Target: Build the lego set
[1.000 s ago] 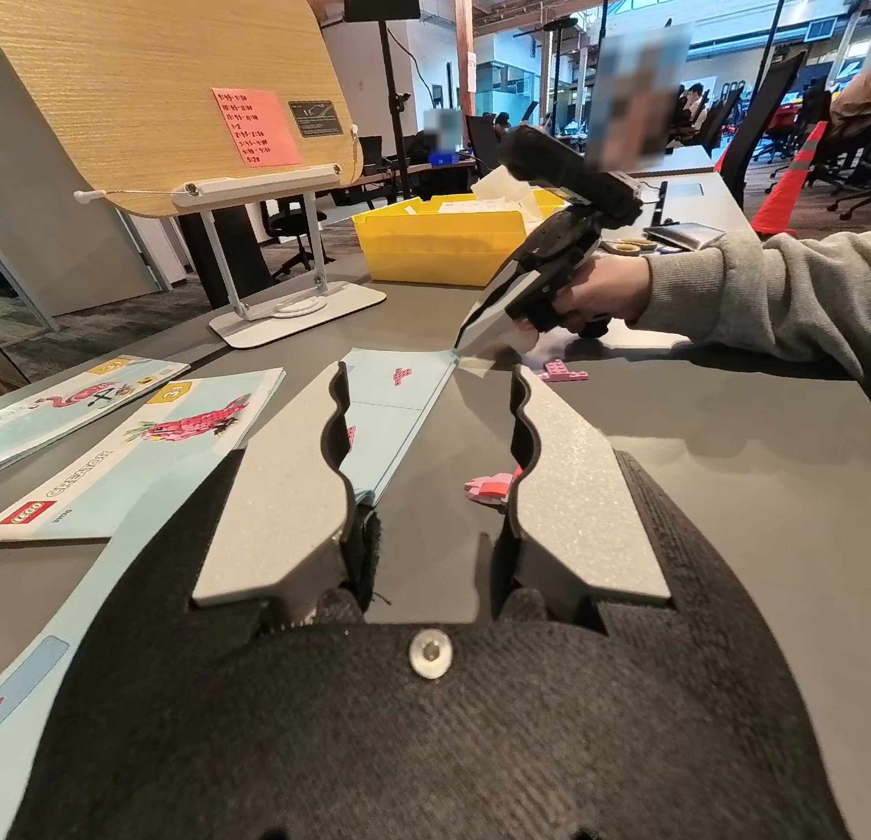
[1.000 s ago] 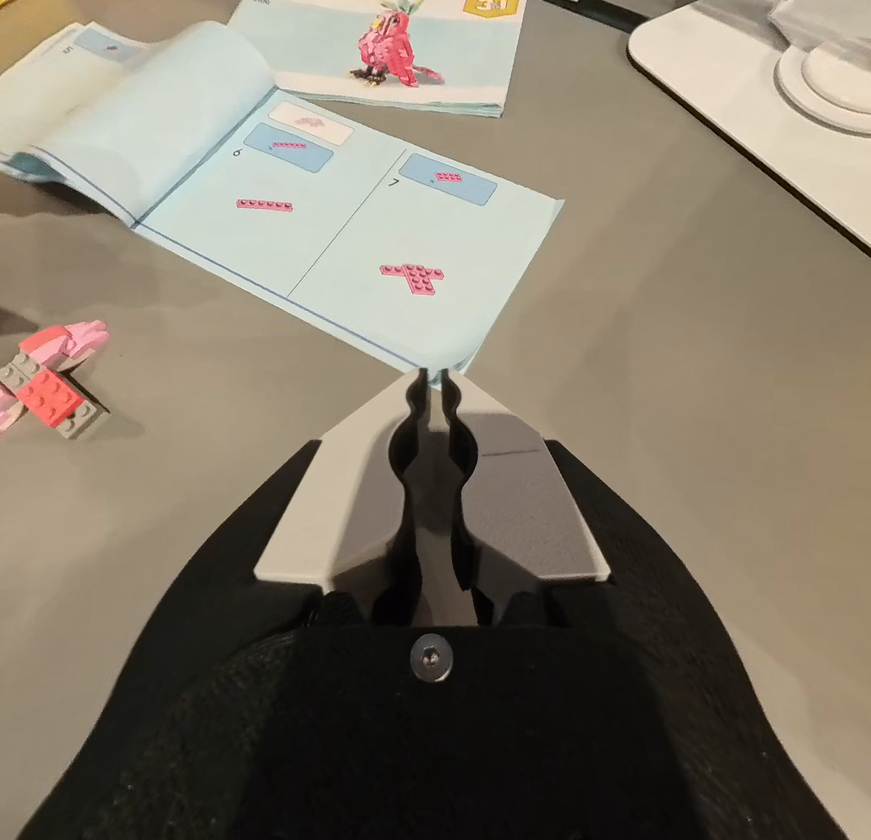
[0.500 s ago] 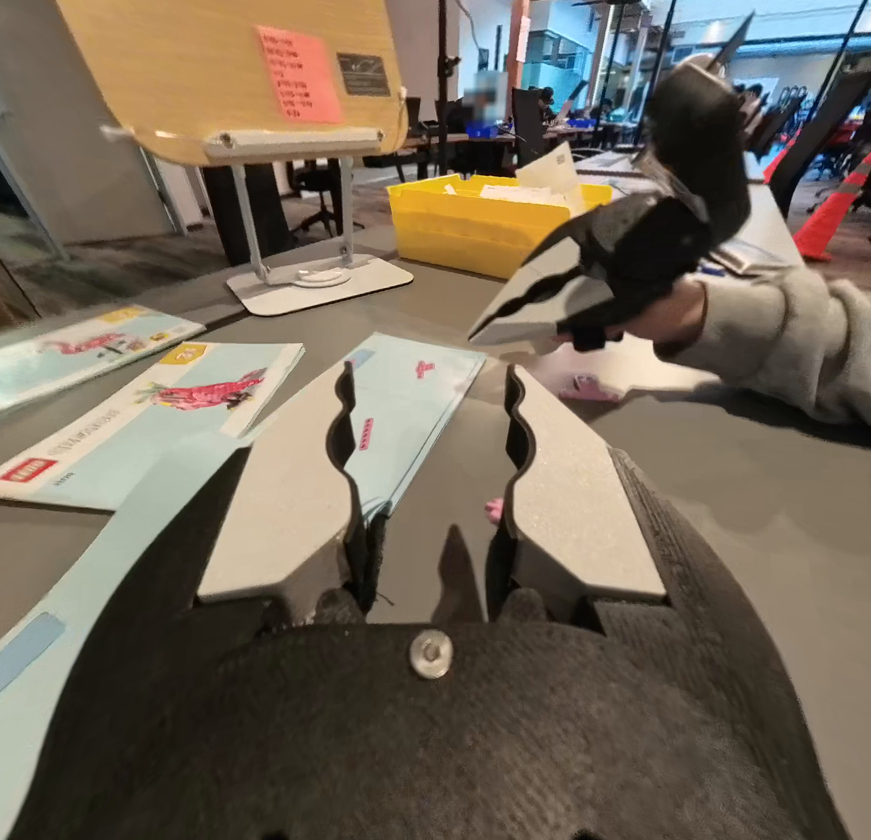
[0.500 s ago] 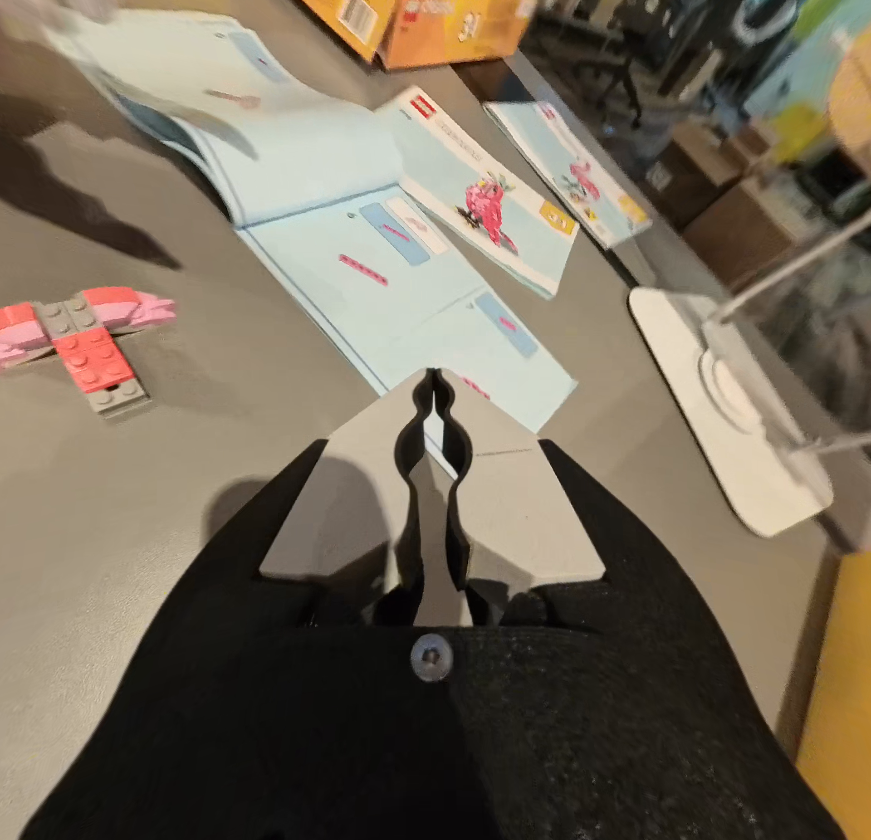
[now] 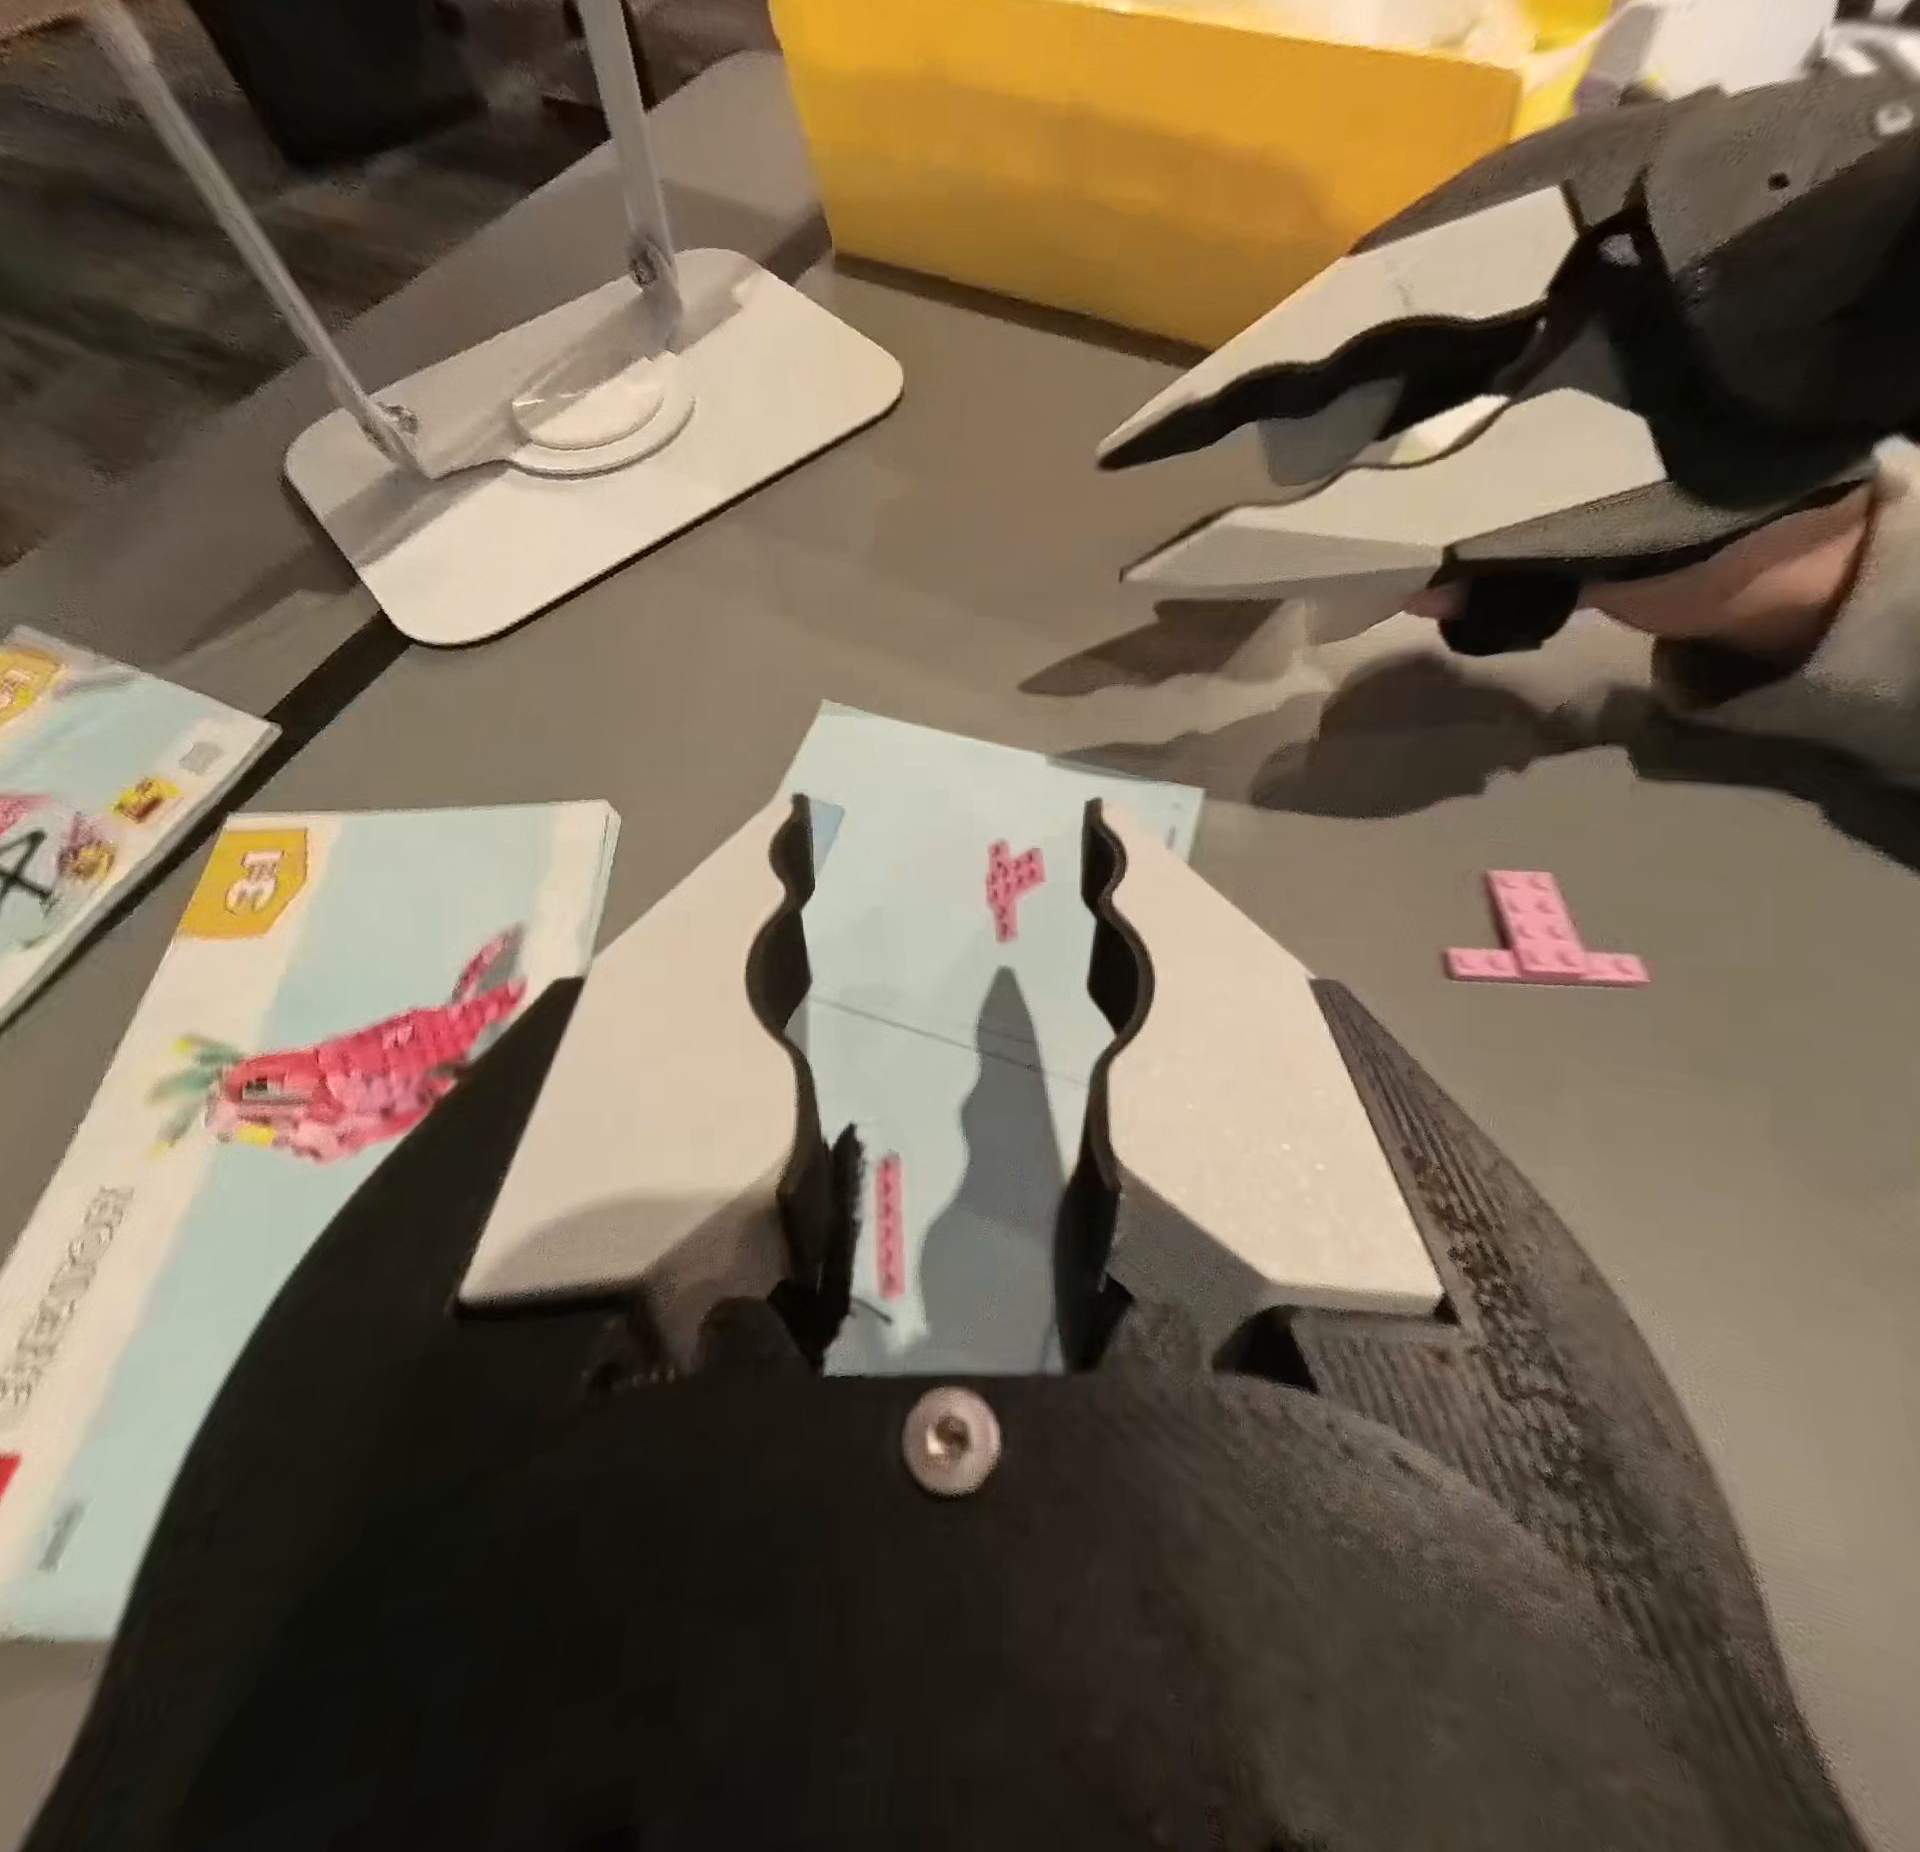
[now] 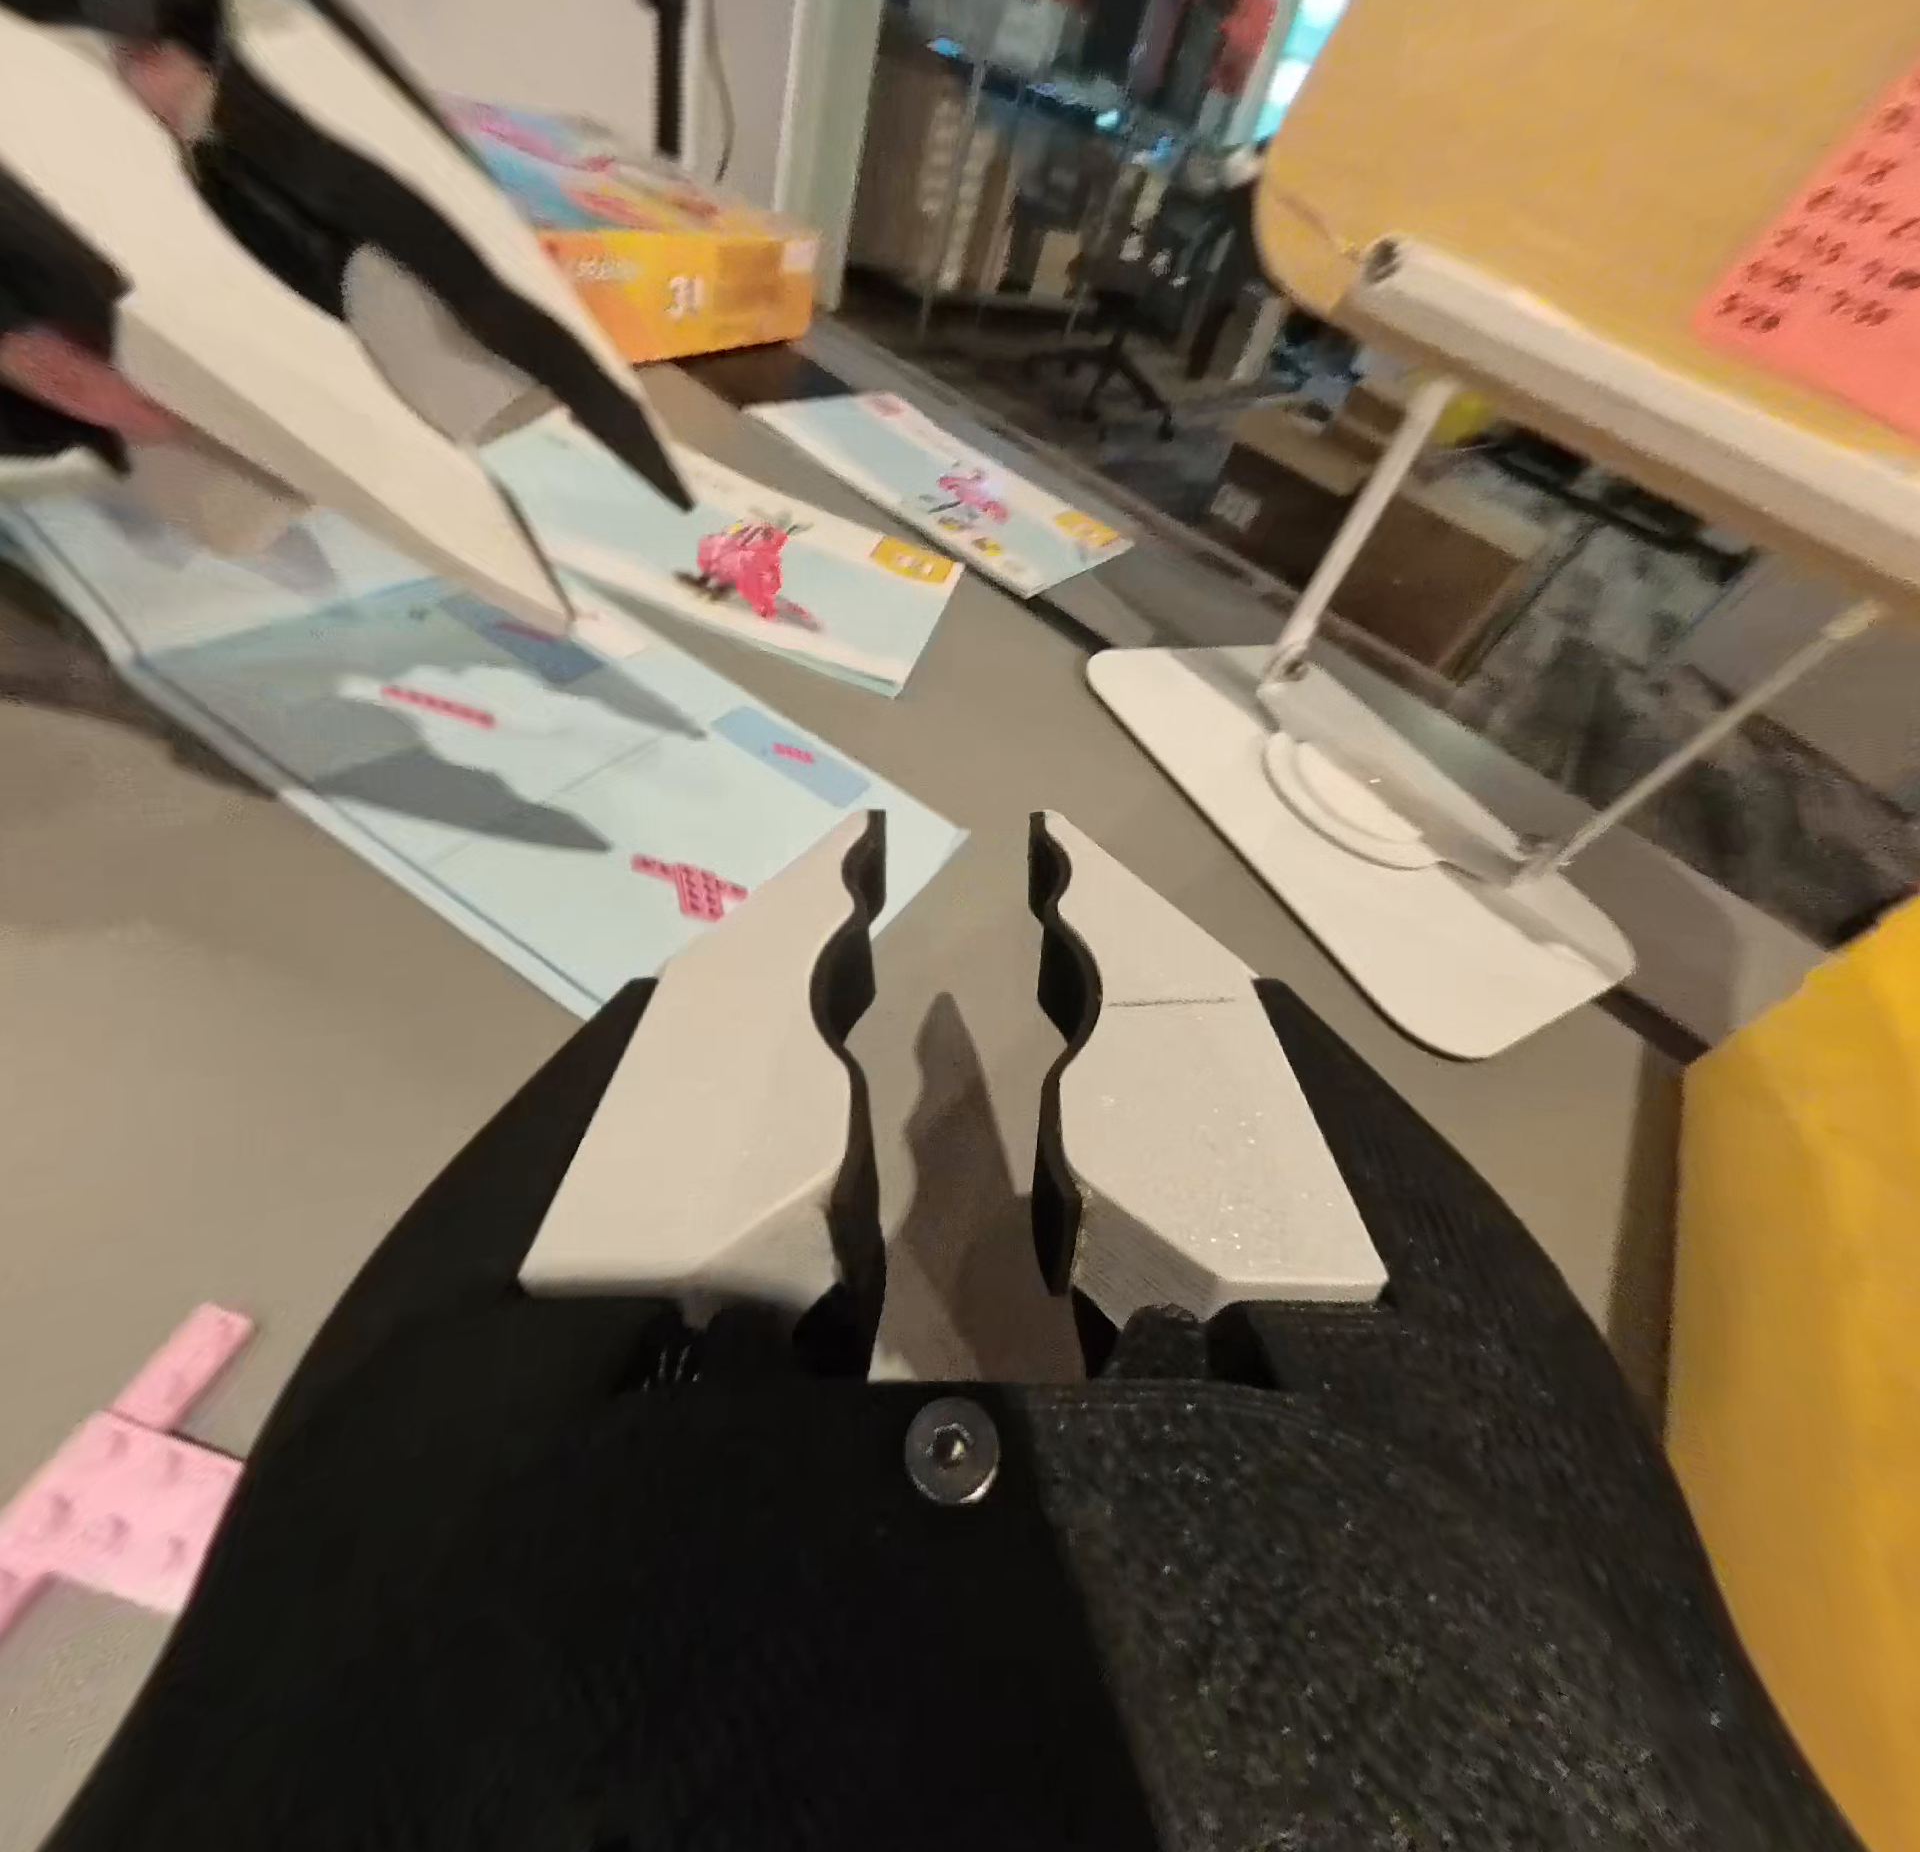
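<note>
My left gripper (image 5: 943,826) is open and empty, held above the open light-blue instruction booklet (image 5: 935,1033). A pink T-shaped lego plate (image 5: 1543,932) lies on the grey table to its right. My right gripper (image 6: 954,834) is open and empty, raised above the table; it also shows in the left wrist view (image 5: 1117,514) at the upper right. The pink plate (image 6: 114,1490) lies at the lower left of the right wrist view. The open booklet (image 6: 499,753) and the left gripper (image 6: 623,555) show there too.
A yellow bin (image 5: 1143,161) stands at the back. A white stand base (image 5: 592,452) holds a wooden board (image 6: 1621,109). Closed booklets (image 5: 291,1075) lie at left. An orange lego box (image 6: 686,285) sits far off. A person's hand and grey sleeve (image 5: 1766,607) hold the right gripper. Left tips and right tips are each some 15 centimetres from the pink T-shaped lego plate (image 5: 1543,932). Look for it in the right wrist view (image 6: 130,1502) too.
My right gripper has opened and lifted, turning from looking down at the booklet toward the stand. My left gripper has tipped downward over the open booklet. The red-and-pink assembly has left view.
</note>
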Available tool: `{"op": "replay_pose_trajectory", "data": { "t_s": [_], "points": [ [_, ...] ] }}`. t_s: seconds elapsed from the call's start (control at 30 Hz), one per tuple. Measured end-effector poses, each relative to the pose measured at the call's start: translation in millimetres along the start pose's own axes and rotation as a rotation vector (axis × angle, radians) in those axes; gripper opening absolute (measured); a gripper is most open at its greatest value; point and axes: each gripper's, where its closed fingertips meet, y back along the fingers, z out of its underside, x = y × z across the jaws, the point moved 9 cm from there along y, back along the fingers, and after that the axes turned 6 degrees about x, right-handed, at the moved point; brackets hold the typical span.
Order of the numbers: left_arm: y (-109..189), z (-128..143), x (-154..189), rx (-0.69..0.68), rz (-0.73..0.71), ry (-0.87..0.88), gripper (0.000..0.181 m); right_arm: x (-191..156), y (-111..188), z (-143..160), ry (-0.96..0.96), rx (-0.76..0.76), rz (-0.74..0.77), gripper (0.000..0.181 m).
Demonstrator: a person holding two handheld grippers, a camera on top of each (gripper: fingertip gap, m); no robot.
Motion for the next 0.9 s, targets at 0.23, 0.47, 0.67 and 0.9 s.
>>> {"op": "replay_pose_trajectory", "data": {
  "t_s": [0.23, 0.47, 0.67, 0.9],
  "points": [
    [-17.9, 19.8, -28.9, 0.113, 0.028, 0.192, 0.039, 16.8, -55.6, 22.0, -0.125, -0.241, -0.18, 0.028],
    [6.2, 40.3, -50.2, 0.364, -0.084, 0.309, 0.013, 19.2, -94.9, 29.6, -0.228, -0.355, -0.312, 0.038],
    [17.8, 44.6, -58.7, 0.488, -0.126, 0.369, 0.001, 17.4, -99.1, 33.0, -0.258, -0.414, -0.283, 0.033],
    [23.0, 48.7, -66.6, 0.541, -0.126, 0.46, 0.0, 10.5, -96.4, 29.7, -0.14, -0.393, -0.24, 0.024]
  ]
}}
